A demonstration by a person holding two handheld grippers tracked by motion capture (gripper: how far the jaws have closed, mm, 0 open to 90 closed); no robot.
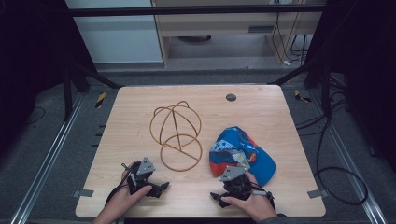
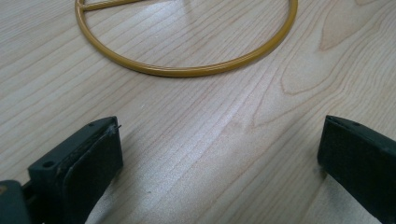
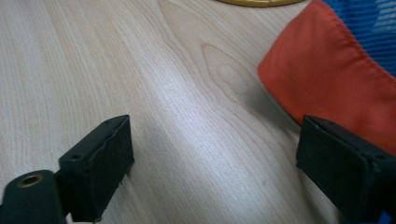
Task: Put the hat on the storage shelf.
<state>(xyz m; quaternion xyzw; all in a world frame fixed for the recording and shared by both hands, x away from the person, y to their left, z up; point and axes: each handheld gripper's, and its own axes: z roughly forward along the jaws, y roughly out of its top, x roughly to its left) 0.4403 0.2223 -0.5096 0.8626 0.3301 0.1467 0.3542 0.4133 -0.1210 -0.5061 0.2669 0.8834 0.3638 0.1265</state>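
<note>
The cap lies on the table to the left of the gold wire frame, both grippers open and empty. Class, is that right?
Not quite. In the high view the cap lies to the right of the wire frame, not its left. The rest holds: the left gripper and right gripper are both open and empty, above bare table.

Bare wooden table [image 1: 140, 98] at nine, twelve and three o'clock. Gold wire frame [image 1: 176, 135] right in the middle. Blue and orange cap [image 1: 243, 154] blocking at four o'clock, just beside.
</note>
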